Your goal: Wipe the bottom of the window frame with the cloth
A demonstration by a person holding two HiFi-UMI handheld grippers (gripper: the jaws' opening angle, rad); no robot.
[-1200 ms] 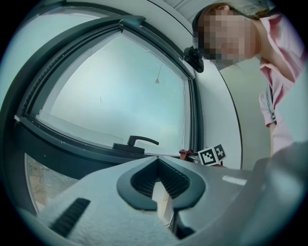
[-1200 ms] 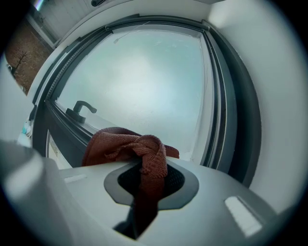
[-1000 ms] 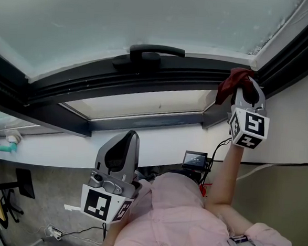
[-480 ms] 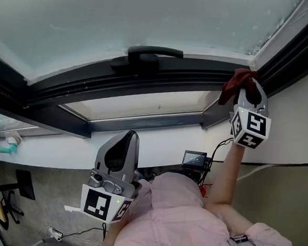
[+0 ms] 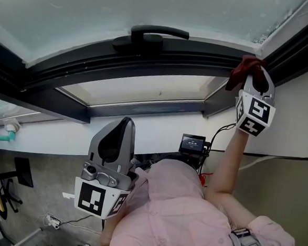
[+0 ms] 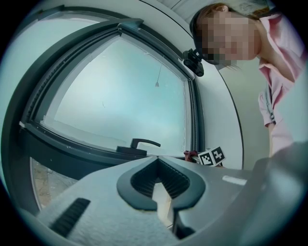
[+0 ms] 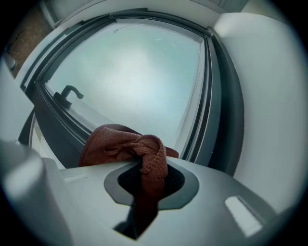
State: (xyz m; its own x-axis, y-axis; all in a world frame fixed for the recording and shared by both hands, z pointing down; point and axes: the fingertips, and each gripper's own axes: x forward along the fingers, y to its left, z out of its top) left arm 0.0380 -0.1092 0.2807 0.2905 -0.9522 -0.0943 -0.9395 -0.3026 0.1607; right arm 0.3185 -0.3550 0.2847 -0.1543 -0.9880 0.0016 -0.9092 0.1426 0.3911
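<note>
**Right claw has the cloth at the frame's bottom right corner**

- Grippers: 2. The right gripper (image 5: 255, 82) is raised to the window. The left gripper (image 5: 115, 138) is low, near the person's pink shirt (image 5: 174, 216), well apart from the frame.
- Right gripper: jaws clamped on the cloth (image 7: 126, 144). A twisted bunch sits between the pads and the rest spills out past the tips.
- Left gripper: jaws closed tip to tip, nothing between them.
- Cloths: 1, dark red. In the head view it is bunched at the corner where the window frame (image 5: 148, 61) bottom rail meets the right upright. I can't confirm contact with the rail.
- Window handles: 1, black handle (image 5: 152, 35) on the bottom rail, well to the left of the cloth.
- Panes: 1, frosted.
</note>
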